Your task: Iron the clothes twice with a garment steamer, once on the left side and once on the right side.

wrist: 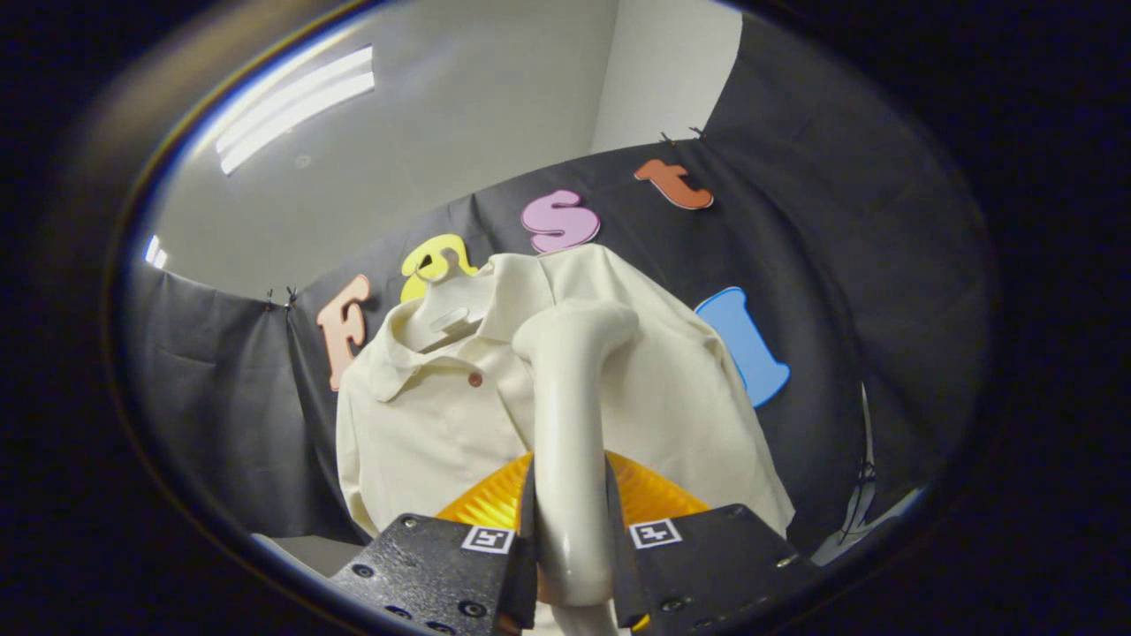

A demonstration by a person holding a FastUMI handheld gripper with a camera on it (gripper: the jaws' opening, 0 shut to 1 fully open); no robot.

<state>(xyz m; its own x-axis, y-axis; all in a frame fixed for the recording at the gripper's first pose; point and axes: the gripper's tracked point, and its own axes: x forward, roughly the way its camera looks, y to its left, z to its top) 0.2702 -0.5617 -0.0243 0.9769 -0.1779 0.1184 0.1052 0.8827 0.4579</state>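
tool [570,539] pinching steamer [570,424] handle | head near shirt [442,415] front | both passes look still undone

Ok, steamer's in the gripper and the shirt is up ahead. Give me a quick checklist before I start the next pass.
1. Grip: gripper fingers press both sides of the steamer handle: ok.
2. Handle seated straight between the fingers: ok.
3. Shirt hanging on its hanger, front facing the steamer: ok.
4. Steamer head touching the fabric: cannot tell.
5. Steam coming out: cannot tell.
6. Which side has been done: cannot tell.
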